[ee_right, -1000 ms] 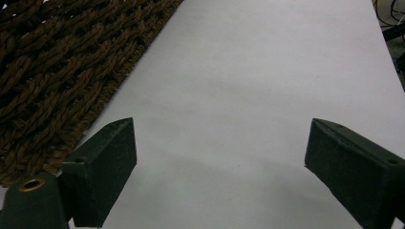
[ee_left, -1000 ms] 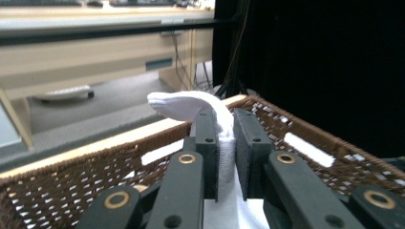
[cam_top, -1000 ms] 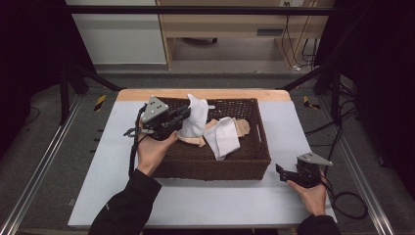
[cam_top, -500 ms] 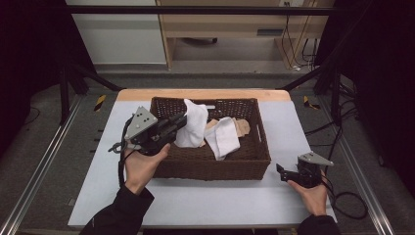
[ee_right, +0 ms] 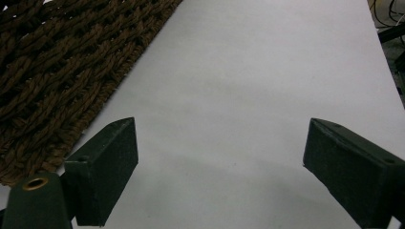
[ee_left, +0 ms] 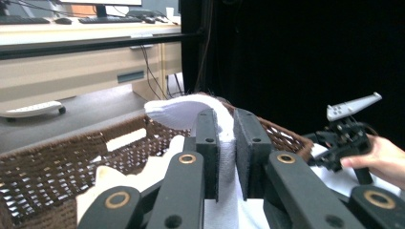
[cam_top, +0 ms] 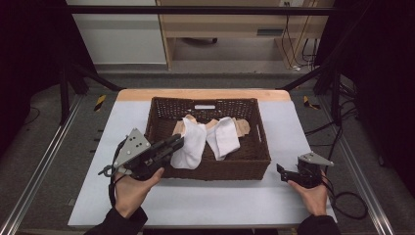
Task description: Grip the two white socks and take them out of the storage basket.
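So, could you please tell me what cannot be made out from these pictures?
- High view: the lower end of the white sock gripped by the left tool is hidden behind the basket front wall.
- High view: how many beige items lie under the second white sock; the socks cover them.
- Left tool view: the basket floor, blocked by the tool's own jaws.
- Right tool view: the right tool is open over the white table cover; the basket is cut off by the frame edge.

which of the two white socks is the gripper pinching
The left white sock, draped over the basket's near rim. The left gripper is shut on it. The other white sock lies loose inside the basket, untouched.
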